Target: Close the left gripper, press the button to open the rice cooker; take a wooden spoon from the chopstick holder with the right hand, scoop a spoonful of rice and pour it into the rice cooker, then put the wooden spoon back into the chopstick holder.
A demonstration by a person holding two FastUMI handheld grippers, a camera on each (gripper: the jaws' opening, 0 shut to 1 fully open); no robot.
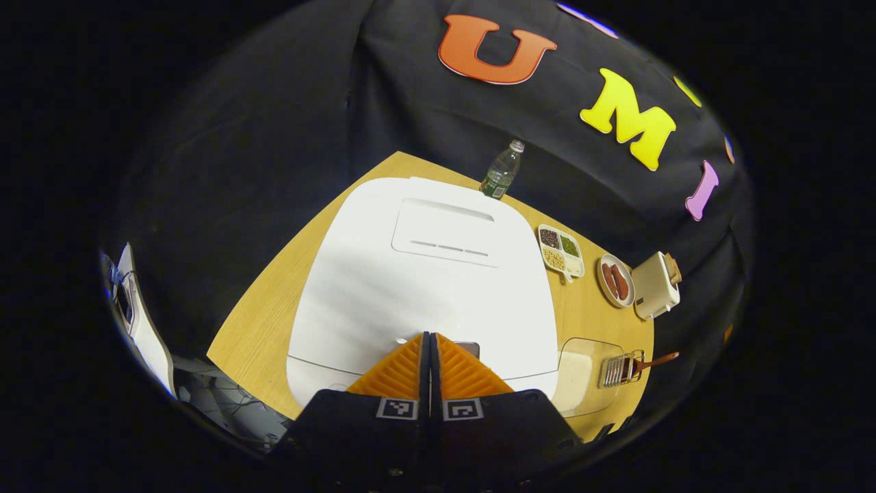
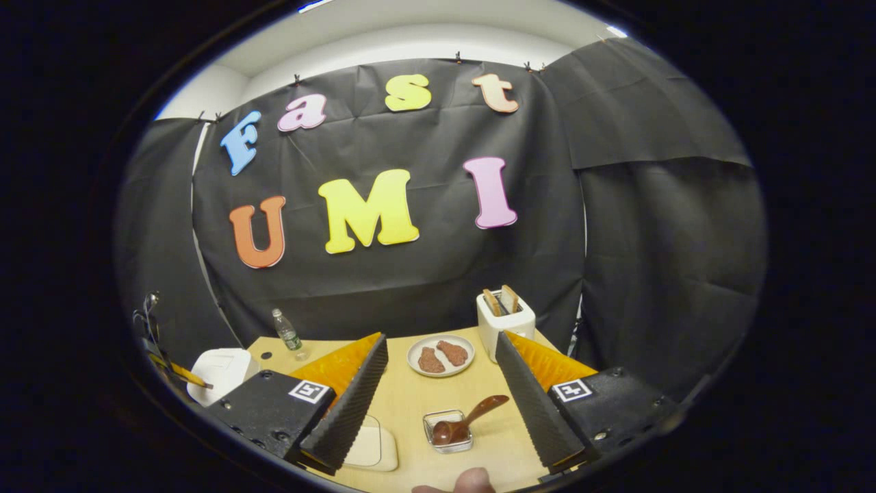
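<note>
In the left gripper view, the left gripper (image 1: 430, 340) has its two fingers pressed together with nothing between them, their tips over the front edge of the white rice cooker (image 1: 417, 281), right by a small dark button (image 1: 469, 348) that peeks out beside the right finger. Whether the tips touch it I cannot tell. The cooker's lid is down, and it covers most of the wooden table (image 1: 263, 308). Behind it stands a clear water bottle (image 1: 501, 171). Further right lie a divided dish of grains (image 1: 562, 252), a plate with two brown pieces (image 1: 616, 281) and a white toaster (image 1: 655, 284). Near the front right are a clear container of rice (image 1: 582, 373) and a small metal holder (image 1: 621, 370) with the wooden spoon (image 1: 653, 361) sticking out of it.

In the right gripper view, the rice cooker (image 2: 220, 370) sits at far left with the bottle (image 2: 286, 333) behind it. The right gripper (image 2: 441, 394) is spread wide and holds nothing, raised above the table (image 2: 417, 397). Between its fingers lie the plate (image 2: 441, 356), the holder (image 2: 448, 431) and the spoon (image 2: 469, 419), bowl down in the holder with the handle leaning right. The toaster (image 2: 505, 322) stands behind the right finger. A fingertip (image 2: 472, 481) shows at the bottom edge.
</note>
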